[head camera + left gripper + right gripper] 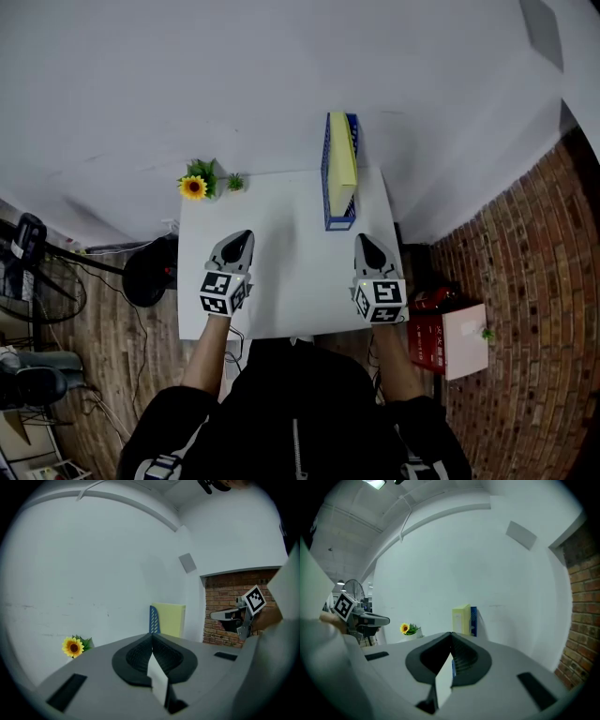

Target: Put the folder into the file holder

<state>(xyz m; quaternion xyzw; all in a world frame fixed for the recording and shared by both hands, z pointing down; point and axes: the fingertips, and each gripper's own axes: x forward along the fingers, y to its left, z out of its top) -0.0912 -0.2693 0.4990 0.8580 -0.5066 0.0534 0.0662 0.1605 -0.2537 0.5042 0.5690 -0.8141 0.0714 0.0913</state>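
The middle of the white table is bare, so there is room to pass. The blue file holder with the yellow folder stands at the back right. A sunflower sits at the back left corner. The wall is right behind both.

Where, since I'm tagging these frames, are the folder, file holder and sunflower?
folder (343, 157), head view, on its yellow upper edge.
file holder (326, 183), head view, on its blue left wall.
sunflower (194, 187), head view, on the yellow bloom.
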